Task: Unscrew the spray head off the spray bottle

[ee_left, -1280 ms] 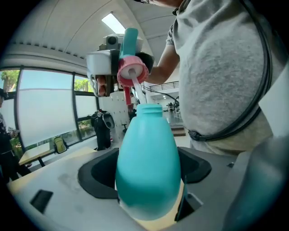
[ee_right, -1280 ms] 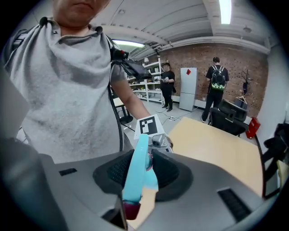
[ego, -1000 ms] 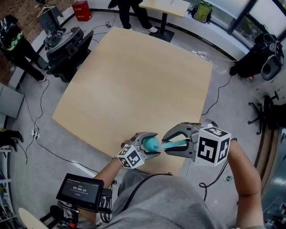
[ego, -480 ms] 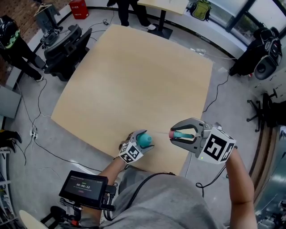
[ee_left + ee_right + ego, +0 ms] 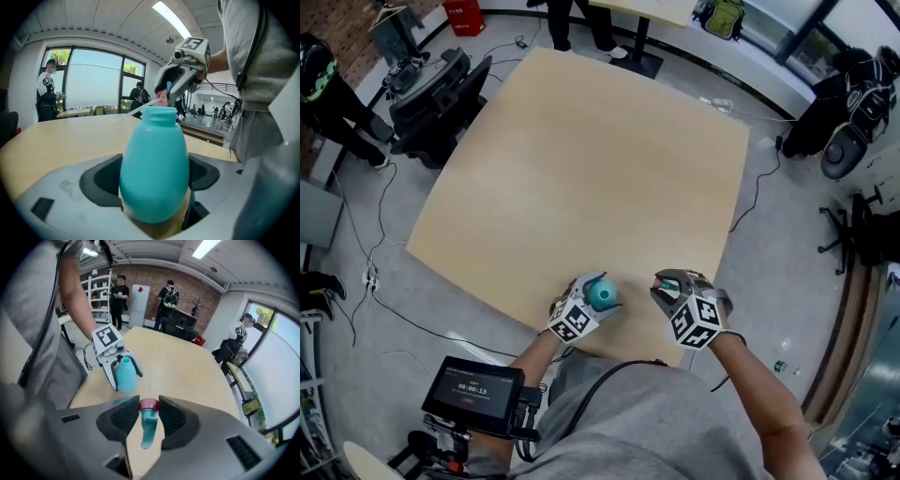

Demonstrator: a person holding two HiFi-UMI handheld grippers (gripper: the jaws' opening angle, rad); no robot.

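The teal spray bottle [image 5: 602, 294] stands upright on the wooden table [image 5: 581, 159] near its front edge, with its threaded neck bare [image 5: 158, 114]. My left gripper [image 5: 598, 298] is shut on the bottle's belly [image 5: 154, 173]. The spray head [image 5: 148, 422], teal with a red collar [image 5: 149, 404], is off the bottle and clamped between the pads of my right gripper [image 5: 149, 409]. That gripper [image 5: 670, 286] hovers a short way right of the bottle, apart from it. In the left gripper view, a thin dip tube [image 5: 126, 114] trails from the head.
The table's front edge [image 5: 609, 352] runs just under both grippers. A black office chair [image 5: 441, 94] and floor cables lie to the left, and a screen [image 5: 473, 392] sits by my waist. People stand beyond the far edge. Black bags [image 5: 844, 112] lie at the right.
My right gripper has pulled the spray head away from the bottle to the right and dropped lower towards the table edge. The left gripper keeps its hold on the bottle.
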